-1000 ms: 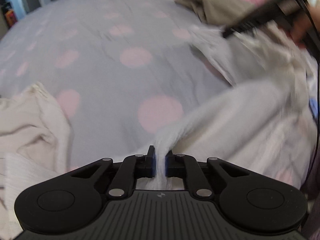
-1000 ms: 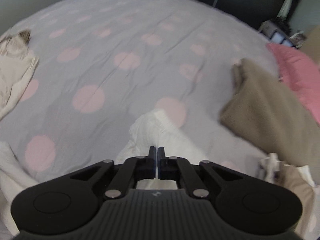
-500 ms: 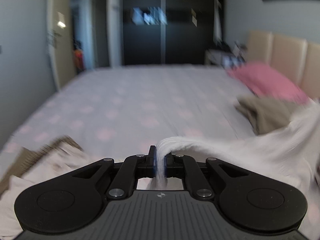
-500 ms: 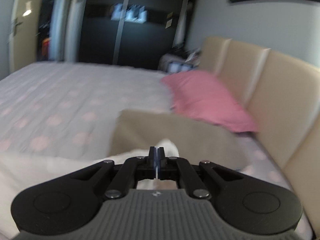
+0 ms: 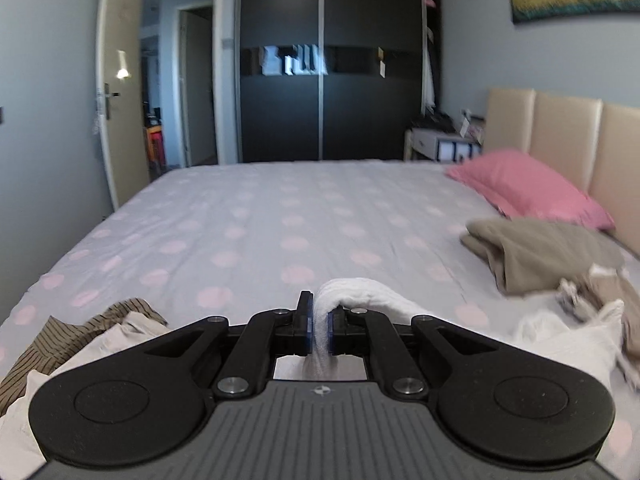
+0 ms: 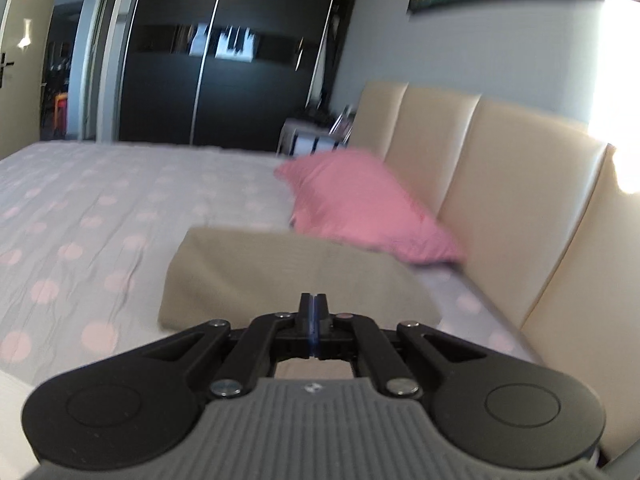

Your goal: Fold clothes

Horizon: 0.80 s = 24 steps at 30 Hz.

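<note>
The left tool [image 5: 319,330] pinches the white cloth [image 5: 360,292] above the bed [image 5: 260,220], probably to spread it, while the right tool [image 6: 314,330] is pressed together with no cloth visible between.

Bedsheet [image 5: 248,220] is pale lilac-grey with pink polka dots, pillow [image 5: 524,184] solid pink, headboard [image 6: 500,184] cream. The cloth [image 5: 360,292] is plain white, the folded garment [image 5: 536,252] khaki-taupe, and there's a brown pinstriped one [image 5: 60,336] (thin dark stripes). Wardrobe [image 5: 328,92] is black; the gripper fingers [image 5: 307,322] black with blue pads.
</note>
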Available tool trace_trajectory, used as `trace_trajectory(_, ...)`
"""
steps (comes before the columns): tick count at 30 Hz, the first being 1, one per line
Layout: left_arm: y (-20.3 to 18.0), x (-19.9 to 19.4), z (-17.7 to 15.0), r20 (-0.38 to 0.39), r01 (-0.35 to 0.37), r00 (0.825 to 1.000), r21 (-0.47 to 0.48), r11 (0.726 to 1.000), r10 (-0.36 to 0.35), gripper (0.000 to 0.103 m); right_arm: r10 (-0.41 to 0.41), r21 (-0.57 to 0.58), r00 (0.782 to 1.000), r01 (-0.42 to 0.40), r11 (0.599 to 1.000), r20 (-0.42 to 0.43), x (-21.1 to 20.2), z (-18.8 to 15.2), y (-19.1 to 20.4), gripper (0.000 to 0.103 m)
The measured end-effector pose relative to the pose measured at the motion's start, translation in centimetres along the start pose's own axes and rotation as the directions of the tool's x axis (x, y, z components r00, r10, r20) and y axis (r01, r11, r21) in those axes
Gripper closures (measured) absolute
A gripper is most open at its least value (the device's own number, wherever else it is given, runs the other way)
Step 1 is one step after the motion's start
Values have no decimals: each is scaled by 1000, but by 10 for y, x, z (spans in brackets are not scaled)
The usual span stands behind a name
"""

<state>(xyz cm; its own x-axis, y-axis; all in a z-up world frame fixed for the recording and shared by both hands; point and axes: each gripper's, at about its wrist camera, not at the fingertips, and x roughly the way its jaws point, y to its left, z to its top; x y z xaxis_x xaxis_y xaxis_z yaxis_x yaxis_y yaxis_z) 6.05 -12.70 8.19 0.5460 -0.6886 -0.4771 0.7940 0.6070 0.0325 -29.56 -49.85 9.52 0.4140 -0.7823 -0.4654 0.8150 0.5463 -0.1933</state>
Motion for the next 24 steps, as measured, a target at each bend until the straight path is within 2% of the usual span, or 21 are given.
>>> trace_trajectory(4,-4,3,-19,-54,-14,998,6,1000,14,98,78,-6,988,-79,997,-131,25,-23,6,102)
trace_trajectory(9,11,9,-38,-150,-64,987,-14,998,61,98,171,24,951,-171,985,-256,56,-49,23,98)
trace_trajectory(11,17,14,-45,-185,-81,980,-14,997,77,98,211,61,935,-202,977,-286,66,-55,27,90)
trace_trajectory(12,19,16,-49,-201,-86,976,-17,996,81,98,220,83,930,-205,975,-296,70,-58,28,79)
trace_trajectory(13,21,18,-52,-213,-89,974,-18,996,83,98,230,105,924,-207,973,-305,75,-60,29,67)
trace_trajectory(17,29,25,-62,-249,-99,964,-17,995,91,98,234,199,912,-174,964,-337,97,-60,26,59)
trace_trajectory(19,29,29,-64,-259,-99,961,-9,995,94,98,214,264,908,-121,957,-361,108,-58,20,48)
trace_trajectory(21,28,32,-66,-268,-99,959,6,995,97,98,217,338,898,-82,938,-382,118,-59,12,48)
trace_trajectory(24,27,37,-68,-277,-101,955,31,994,106,98,225,381,885,-59,923,-408,128,-60,9,48)
